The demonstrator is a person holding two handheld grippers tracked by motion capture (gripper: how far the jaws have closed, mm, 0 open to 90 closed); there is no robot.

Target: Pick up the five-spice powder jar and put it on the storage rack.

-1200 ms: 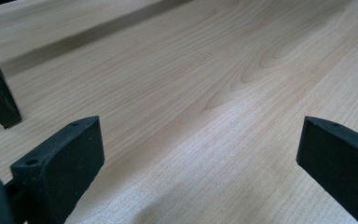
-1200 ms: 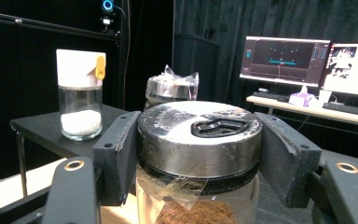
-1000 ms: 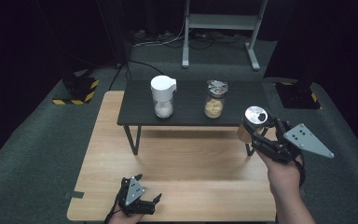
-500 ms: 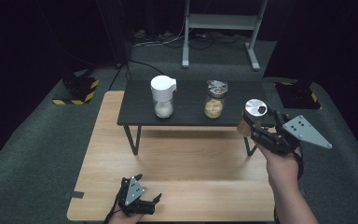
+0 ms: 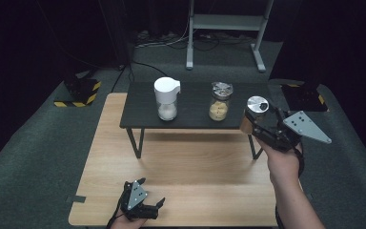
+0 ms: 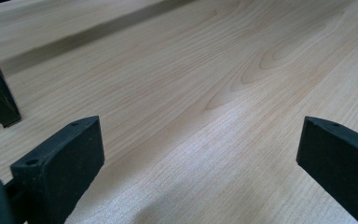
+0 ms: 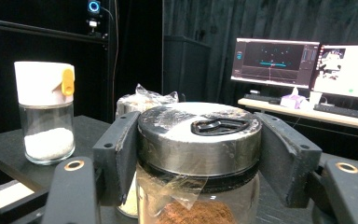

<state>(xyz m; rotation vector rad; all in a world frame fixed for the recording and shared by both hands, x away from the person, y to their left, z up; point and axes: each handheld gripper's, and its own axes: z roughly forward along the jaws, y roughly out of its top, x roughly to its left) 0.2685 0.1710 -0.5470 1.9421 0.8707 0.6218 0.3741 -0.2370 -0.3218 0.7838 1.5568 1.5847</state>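
My right gripper (image 5: 257, 114) is shut on a glass jar (image 5: 256, 106) with a silver metal lid (image 7: 199, 133), held at the right end of the low black table (image 5: 190, 117). Brown powder (image 7: 191, 213) fills the jar's lower part, and clear film sticks out under the lid. On the black table stand a white-lidded jar (image 5: 166, 98) of white grains and a jar (image 5: 220, 101) with crumpled wrap on top. My left gripper (image 5: 150, 193) rests open near the wooden table's front edge, its fingers (image 6: 60, 156) wide apart over bare wood.
The wooden table (image 5: 186, 171) carries the low black table on thin legs (image 5: 137, 142). Behind it are a metal stand (image 5: 224, 33) and cables on the grey floor. Monitors (image 7: 275, 58) on a desk show in the right gripper view.
My right gripper has carried the silver-lidded jar a little up and left, closer to the black table's right end. The left gripper has stayed put.
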